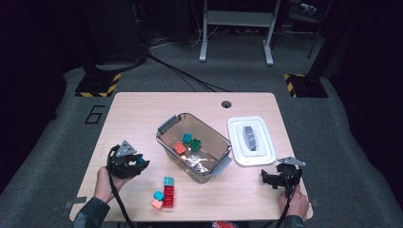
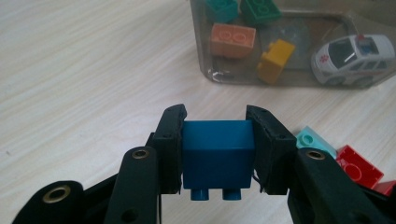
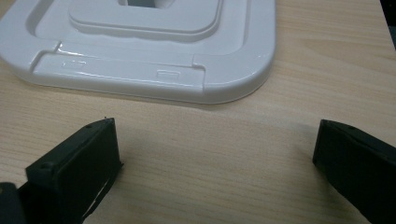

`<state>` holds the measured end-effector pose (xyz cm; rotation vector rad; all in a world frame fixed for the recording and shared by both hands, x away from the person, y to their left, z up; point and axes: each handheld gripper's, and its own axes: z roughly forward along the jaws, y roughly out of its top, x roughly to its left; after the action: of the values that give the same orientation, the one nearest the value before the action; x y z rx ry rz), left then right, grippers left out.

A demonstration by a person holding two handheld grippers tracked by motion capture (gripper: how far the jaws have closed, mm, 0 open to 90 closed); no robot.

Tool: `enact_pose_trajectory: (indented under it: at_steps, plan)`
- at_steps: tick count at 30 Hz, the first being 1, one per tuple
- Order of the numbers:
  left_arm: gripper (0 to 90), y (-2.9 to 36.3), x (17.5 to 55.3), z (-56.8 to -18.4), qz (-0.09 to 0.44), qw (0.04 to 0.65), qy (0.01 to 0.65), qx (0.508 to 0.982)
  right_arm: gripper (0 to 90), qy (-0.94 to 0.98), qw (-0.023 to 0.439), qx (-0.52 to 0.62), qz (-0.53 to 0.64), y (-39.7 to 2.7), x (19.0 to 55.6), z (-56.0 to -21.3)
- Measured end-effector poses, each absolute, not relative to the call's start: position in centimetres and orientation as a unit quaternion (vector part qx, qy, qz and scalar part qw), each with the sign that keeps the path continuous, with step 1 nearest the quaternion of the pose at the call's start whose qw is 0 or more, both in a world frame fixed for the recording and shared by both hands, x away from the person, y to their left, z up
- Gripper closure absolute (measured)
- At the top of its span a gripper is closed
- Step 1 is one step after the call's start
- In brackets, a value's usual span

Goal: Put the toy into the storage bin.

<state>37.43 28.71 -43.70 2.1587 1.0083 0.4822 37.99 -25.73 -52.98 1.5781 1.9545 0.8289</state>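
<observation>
Clamping the blue brick (image 2: 218, 154) squarely, studs down, the left gripper (image 2: 218, 149) holds it above the table's near-left corner; carry it level over the clear bin (image 1: 164, 140) rim, probably dropping beside the orange brick (image 2: 232, 39); right gripper (image 3: 215, 154) gapes empty.

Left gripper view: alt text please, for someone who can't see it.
Left gripper holds a blue brick between its black jaws above a wooden table. Behind stands a clear bin with bricks and a toy car; loose bricks lie at right.
</observation>
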Motion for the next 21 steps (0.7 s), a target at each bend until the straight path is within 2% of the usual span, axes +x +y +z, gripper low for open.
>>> enact_pose_trajectory:
  at_steps: [21]
  plan:
    - [58.9,28.3,39.6,-39.1,0.209,0.368,0.382,0.821,0.0,0.716,0.245,0.578,0.303,-25.7,38.0,-53.0]
